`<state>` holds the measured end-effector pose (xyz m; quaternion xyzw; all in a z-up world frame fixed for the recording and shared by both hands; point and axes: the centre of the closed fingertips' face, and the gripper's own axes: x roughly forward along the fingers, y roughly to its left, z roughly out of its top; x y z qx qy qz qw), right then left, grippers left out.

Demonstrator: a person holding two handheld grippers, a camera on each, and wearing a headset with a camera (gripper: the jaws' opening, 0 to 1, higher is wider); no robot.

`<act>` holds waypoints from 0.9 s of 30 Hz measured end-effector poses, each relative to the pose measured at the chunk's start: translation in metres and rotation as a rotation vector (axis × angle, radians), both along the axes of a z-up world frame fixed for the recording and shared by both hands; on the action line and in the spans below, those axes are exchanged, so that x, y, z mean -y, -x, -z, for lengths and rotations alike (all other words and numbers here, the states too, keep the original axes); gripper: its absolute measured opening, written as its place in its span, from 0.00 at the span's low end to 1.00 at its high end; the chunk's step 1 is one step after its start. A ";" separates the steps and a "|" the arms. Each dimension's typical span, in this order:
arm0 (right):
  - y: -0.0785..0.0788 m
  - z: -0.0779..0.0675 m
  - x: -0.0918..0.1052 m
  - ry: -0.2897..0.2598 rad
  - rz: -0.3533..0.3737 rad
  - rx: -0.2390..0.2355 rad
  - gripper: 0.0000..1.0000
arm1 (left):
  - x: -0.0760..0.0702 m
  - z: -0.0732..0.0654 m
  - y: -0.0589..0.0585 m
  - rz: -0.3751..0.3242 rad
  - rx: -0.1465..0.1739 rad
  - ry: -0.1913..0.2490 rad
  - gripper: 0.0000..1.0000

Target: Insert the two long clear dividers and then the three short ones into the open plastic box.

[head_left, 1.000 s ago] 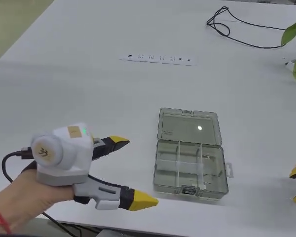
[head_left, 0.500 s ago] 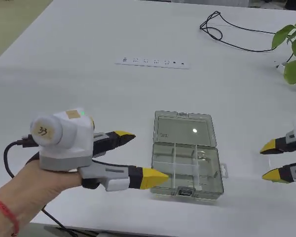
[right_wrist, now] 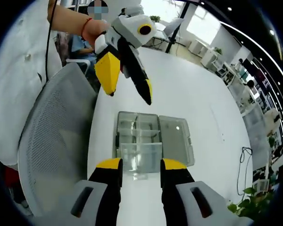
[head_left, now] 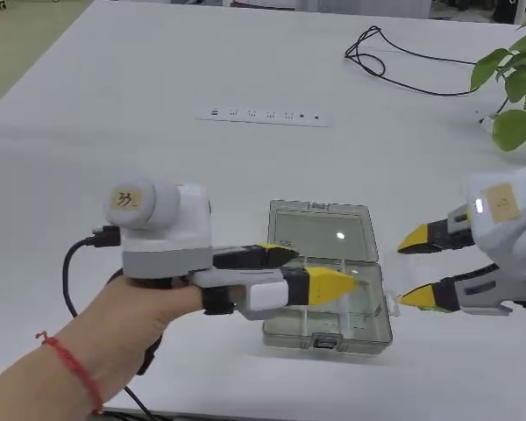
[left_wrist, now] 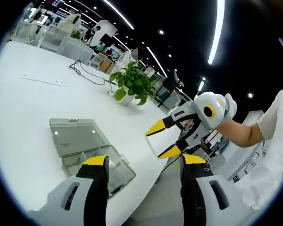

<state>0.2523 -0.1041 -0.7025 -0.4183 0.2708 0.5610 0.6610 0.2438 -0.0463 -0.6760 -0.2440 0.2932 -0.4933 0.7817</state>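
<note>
On the white table (head_left: 114, 132), head view: the open plastic box (head_left: 333, 338) lies near the front edge, with its lid (head_left: 323, 230) flat behind the base. The left gripper (head_left: 320, 269) rests on an upturned hand (head_left: 123, 324) that comes in from the lower left, a red cord (head_left: 70, 368) at the wrist. Its jaws point right, stand wide apart and hold nothing. Their tips overlap the left part of the base, and contact cannot be confirmed here. The right gripper (head_left: 409, 272) comes in from the right edge. Its jaws point left, are parted and empty, and their tips are just beside the box and clear of it. A power strip (head_left: 263, 115), a coiled cable (head_left: 386, 57) and a plant (head_left: 508, 88) lie further back.

Left gripper view: the left gripper (left_wrist: 145, 161) has its jaws wide and empty, and the plastic box (left_wrist: 118, 175) sits below and ahead of the left one. The right gripper (left_wrist: 160, 141) hangs opposite, beyond the table edge, gripped by a hand (left_wrist: 238, 129). The plant (left_wrist: 129, 84) stands beyond.

Right gripper view: the right gripper (right_wrist: 141, 165) has moderately parted, empty jaws that frame the near end of the box. This view looks straight into the base, where clear dividers (right_wrist: 140, 141) stand upright and split it into compartments. Their number cannot be told. The compartments hold nothing else. The left gripper (right_wrist: 128, 94) hangs beyond the far end, apart from the box. A grey mesh chair (right_wrist: 52, 127) stands beside the table.
</note>
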 end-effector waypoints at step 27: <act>0.030 -0.019 -0.036 0.037 -0.021 0.048 0.33 | 0.032 0.009 0.020 0.050 -0.155 0.055 0.02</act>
